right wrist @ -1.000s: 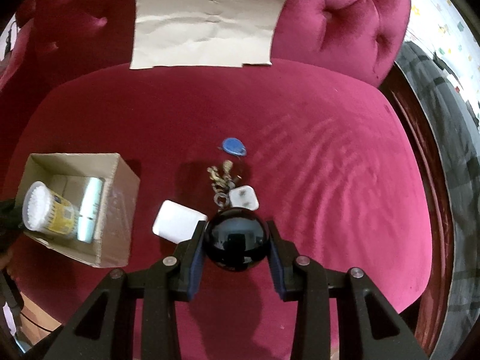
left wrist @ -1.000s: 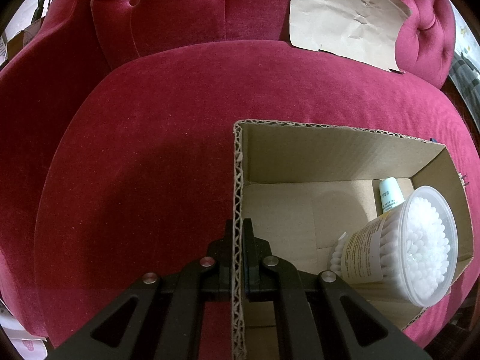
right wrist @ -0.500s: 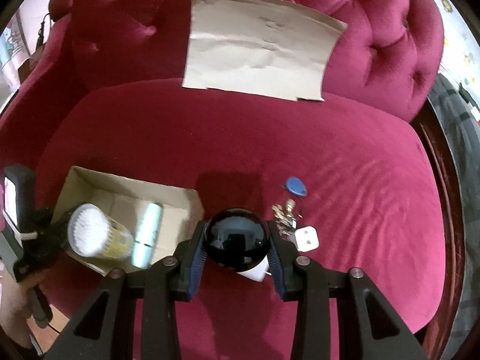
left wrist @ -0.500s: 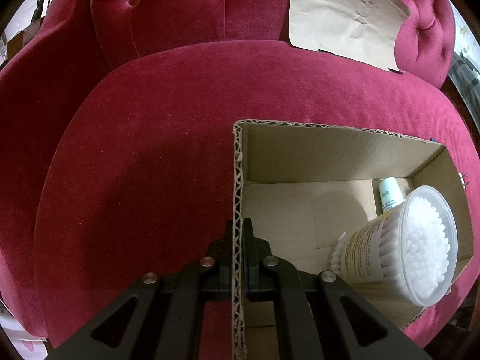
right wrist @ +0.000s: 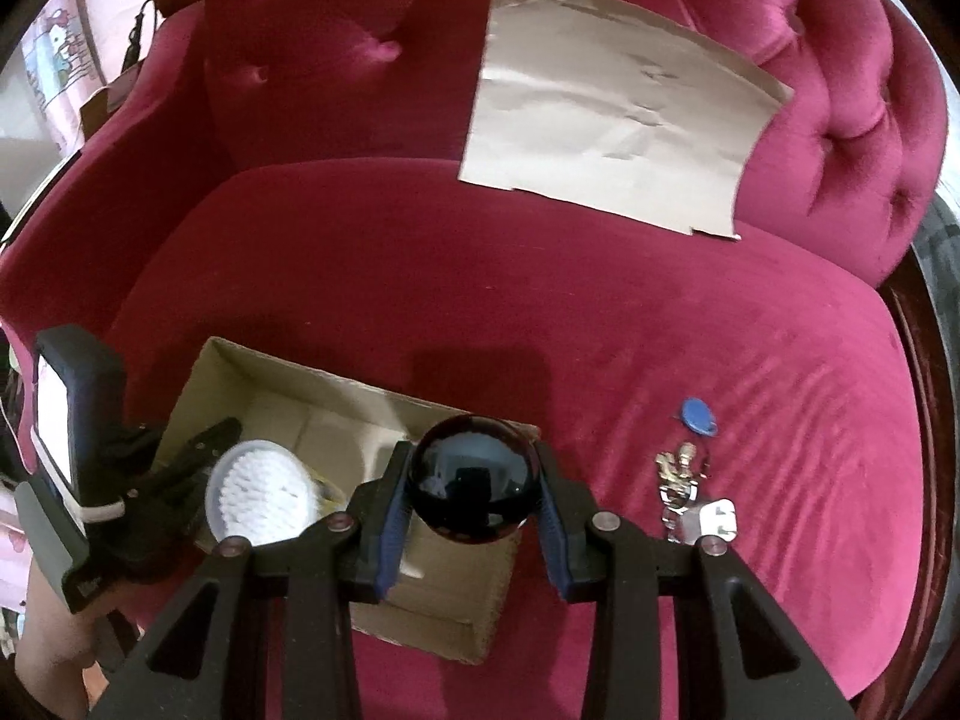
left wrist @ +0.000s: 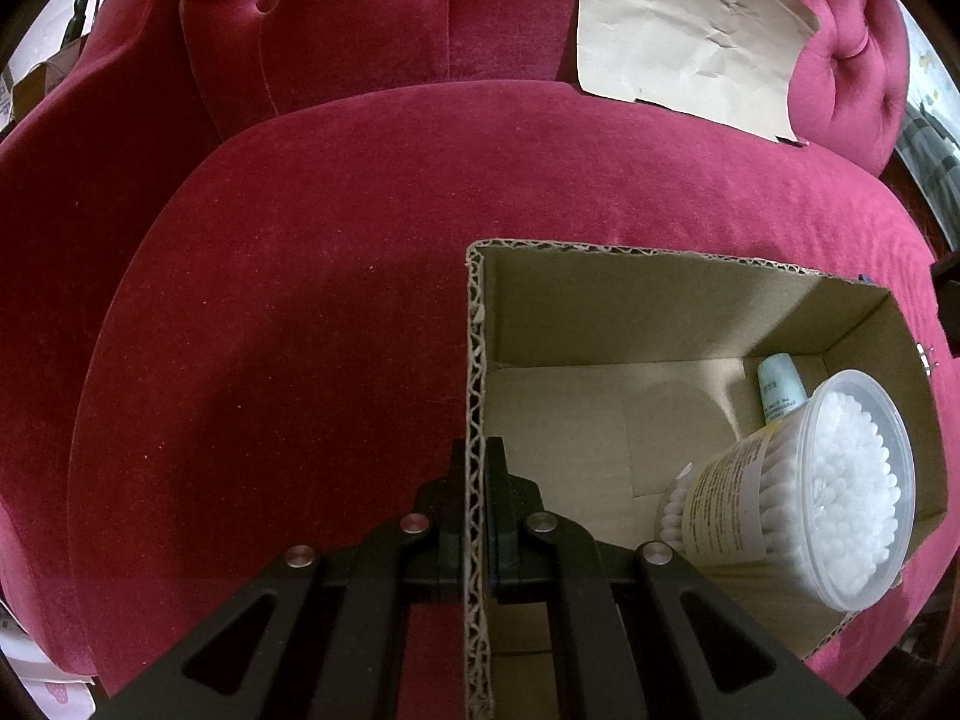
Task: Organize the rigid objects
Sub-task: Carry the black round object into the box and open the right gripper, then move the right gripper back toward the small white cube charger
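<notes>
An open cardboard box [left wrist: 660, 294] [right wrist: 444, 576] sits on a red velvet sofa seat. My left gripper [left wrist: 477, 480] [right wrist: 210, 444] is shut on the box's left wall. Inside lie a clear tub of cotton swabs [left wrist: 840, 492] [right wrist: 264, 495] and a pale green tube [left wrist: 780, 387]. My right gripper [right wrist: 474, 480] is shut on a glossy black ball [right wrist: 474, 480], held over the box's right side. A bunch of keys [right wrist: 678, 468] with a blue fob [right wrist: 699, 417] and a white plug adapter [right wrist: 717, 516] lie on the seat to the right.
A creased sheet of brown paper [right wrist: 618, 114] [left wrist: 690, 30] leans on the tufted backrest. The seat [right wrist: 780, 360] stretches right of the box to a dark wooden edge. A person's hand [right wrist: 48, 624] holds the left gripper at lower left.
My right gripper has carried the black ball leftwards, from above the keys and adapter to above the box. The left gripper and box have stayed still.
</notes>
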Tool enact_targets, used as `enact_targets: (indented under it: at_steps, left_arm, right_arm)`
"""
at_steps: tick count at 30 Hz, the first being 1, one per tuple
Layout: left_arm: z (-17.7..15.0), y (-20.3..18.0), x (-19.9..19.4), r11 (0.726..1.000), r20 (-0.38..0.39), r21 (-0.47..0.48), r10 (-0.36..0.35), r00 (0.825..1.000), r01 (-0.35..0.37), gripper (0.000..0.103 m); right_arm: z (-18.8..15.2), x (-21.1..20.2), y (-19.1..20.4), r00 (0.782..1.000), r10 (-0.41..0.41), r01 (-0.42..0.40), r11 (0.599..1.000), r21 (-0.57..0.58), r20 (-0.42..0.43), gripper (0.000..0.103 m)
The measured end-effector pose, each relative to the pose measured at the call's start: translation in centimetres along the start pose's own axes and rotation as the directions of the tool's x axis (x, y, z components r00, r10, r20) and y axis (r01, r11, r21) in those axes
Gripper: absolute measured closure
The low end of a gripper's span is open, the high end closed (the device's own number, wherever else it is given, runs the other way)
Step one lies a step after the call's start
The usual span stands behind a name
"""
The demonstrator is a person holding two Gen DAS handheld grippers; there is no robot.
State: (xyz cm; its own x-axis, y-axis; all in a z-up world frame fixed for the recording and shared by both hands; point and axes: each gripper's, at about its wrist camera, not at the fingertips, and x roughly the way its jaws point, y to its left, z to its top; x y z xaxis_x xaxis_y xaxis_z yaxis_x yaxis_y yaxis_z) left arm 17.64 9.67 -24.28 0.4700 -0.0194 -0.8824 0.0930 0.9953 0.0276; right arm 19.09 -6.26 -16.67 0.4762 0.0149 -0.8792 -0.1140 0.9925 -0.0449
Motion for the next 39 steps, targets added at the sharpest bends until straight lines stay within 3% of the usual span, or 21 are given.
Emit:
enact_targets:
  at_steps: [28, 31, 33, 34, 35, 39]
  left_arm:
    - [0.0, 0.0, 0.0, 1.000, 0.001, 0.002, -0.004, 1.000, 0.004, 0.100]
    - [0.0, 0.0, 0.0, 1.000, 0.002, 0.002, -0.002, 1.000, 0.002, 0.100]
    - [0.0, 0.0, 0.0, 1.000, 0.002, 0.001, -0.003, 1.000, 0.003, 0.100]
    - [-0.1, 0.1, 0.0, 1.000, 0.002, 0.001, -0.004, 1.000, 0.003, 0.100]
    - [-0.1, 0.0, -0.1, 1.000, 0.002, 0.001, -0.003, 1.000, 0.003, 0.100]
    - [0.0, 0.1, -0.1, 1.000, 0.003, 0.001, -0.002, 1.000, 0.002, 0.100]
  right_arm:
    - [0.3, 2.5, 3.0, 0.999, 0.029, -0.029, 0.999, -0.042, -0.015, 0.063]
    - [0.4, 2.2, 2.9, 1.000, 0.022, -0.022, 0.999, -0.033, -0.004, 0.049]
    - [0.5, 2.2, 3.0, 1.000, 0.017, -0.017, 0.999, -0.033, -0.003, 0.030]
    - [0.5, 2.2, 2.9, 1.000, 0.012, -0.012, 1.000, -0.028, 0.002, 0.015]
    - [0.5, 2.2, 2.8, 1.000, 0.011, -0.011, 1.000, -0.025, 0.006, 0.008]
    - [0.6, 2.4, 2.6, 1.000, -0.004, 0.004, 1.000, -0.020, -0.004, 0.001]
